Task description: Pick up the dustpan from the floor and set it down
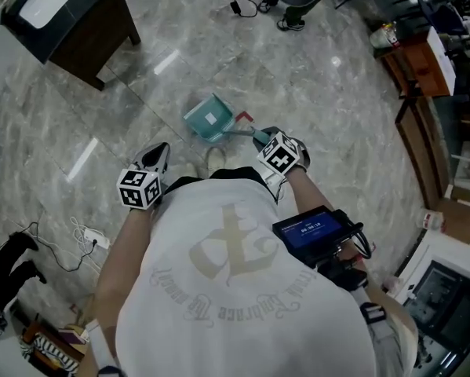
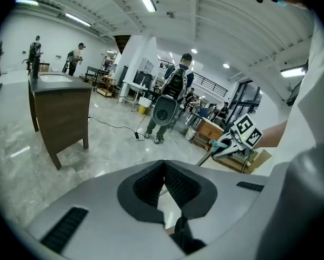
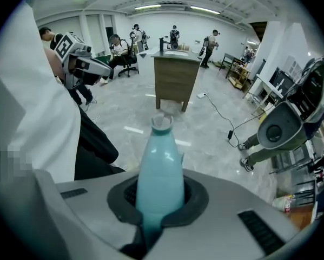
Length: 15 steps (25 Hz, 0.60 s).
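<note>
Marble floor (image 1: 337, 116): right gripper (image 3: 159, 199) jaws clamped on dustpan handle (image 3: 159, 161); left gripper (image 2: 164, 183) jaws together.

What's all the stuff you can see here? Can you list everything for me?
dustpan: one, teal, on the floor side ahead of the person
cabinet: one, dark brown with a white top, far left
desk: one, brown wood, right side
power strip: one, white, on the floor at left
screen device: one, black with a blue screen, by the person's right arm
left gripper: one, grey, shut, empty
right gripper: one, grey, shut on the dustpan handle
</note>
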Each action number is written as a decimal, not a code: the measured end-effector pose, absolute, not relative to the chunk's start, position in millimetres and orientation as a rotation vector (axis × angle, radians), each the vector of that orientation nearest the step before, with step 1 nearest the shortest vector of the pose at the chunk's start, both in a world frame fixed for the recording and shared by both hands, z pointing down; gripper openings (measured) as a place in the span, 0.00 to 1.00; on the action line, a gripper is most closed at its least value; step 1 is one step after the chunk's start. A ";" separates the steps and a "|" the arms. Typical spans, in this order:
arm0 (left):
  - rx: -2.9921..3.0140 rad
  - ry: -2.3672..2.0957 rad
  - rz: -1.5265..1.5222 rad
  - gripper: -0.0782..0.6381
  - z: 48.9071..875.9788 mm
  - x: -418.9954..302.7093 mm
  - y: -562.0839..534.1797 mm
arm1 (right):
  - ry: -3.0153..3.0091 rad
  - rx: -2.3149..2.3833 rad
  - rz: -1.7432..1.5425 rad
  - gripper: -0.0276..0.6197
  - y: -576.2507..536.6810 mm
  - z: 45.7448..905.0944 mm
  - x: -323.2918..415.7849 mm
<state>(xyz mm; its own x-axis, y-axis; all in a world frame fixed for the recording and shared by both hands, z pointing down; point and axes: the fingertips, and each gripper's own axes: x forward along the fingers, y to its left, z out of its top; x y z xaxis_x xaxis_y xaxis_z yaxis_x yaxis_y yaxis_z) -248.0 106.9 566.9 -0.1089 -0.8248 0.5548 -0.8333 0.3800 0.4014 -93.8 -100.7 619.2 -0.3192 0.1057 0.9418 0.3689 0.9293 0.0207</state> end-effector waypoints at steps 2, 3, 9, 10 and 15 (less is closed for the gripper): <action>1.407 -1.918 0.025 0.12 566.9 -245.8 102.1 | -1.877 -0.375 -0.285 0.08 -106.1 627.8 -94.0; 1.396 -1.920 0.029 0.12 566.3 -244.1 100.2 | -1.870 -0.390 -0.291 0.08 -108.5 632.1 -93.5; 1.311 -1.931 0.043 0.12 565.2 -240.2 95.3 | -1.835 -0.447 -0.293 0.08 -127.5 661.0 -92.6; 1.291 -1.938 0.039 0.13 565.4 -241.2 96.1 | -1.831 -0.448 -0.286 0.08 -130.7 666.7 -92.9; 1.212 -1.969 0.044 0.12 567.6 -255.0 96.0 | -1.803 -0.465 -0.263 0.08 -146.6 696.2 -110.3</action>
<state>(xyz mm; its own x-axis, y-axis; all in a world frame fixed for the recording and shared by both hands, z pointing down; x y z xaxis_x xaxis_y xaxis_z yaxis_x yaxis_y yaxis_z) -255.0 96.0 567.6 -0.2154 -0.7338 0.6443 -0.7617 0.5391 0.3594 -110.3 -146.6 696.2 -0.2246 0.1758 0.9584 0.4424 0.8948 -0.0605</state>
